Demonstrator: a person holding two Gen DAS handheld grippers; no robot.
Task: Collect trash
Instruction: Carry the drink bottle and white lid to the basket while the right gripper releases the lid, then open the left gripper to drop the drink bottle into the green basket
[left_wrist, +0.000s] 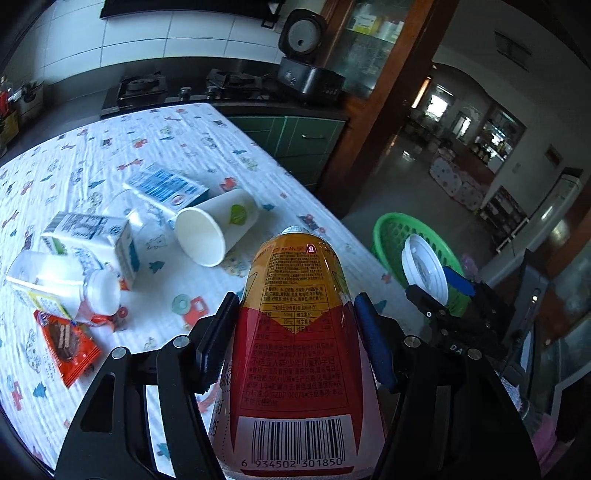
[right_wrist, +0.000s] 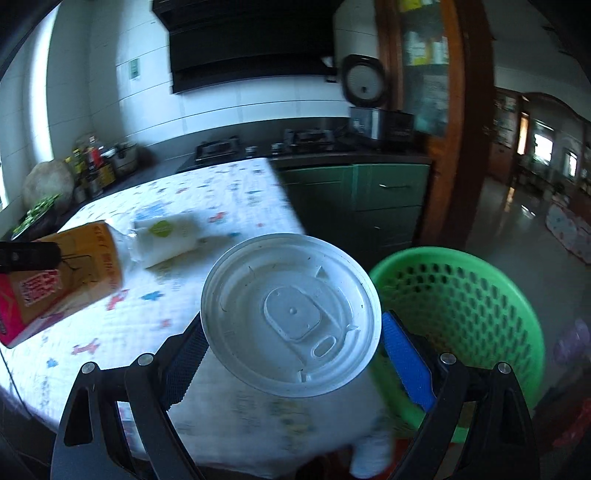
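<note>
- Left wrist view: left gripper (left_wrist: 295, 325) clamps a red-and-orange bottle (left_wrist: 295, 332) with barcode label.
- Right gripper (right_wrist: 291, 350) pinches a round white lid (right_wrist: 291, 314) beside the green basket (right_wrist: 480, 295).

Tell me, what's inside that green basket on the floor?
The green basket looks empty where its perforated wall shows. The white lid held in the right claw hides its near left edge, and the bottom is out of frame, so something could lie there unseen.
</note>
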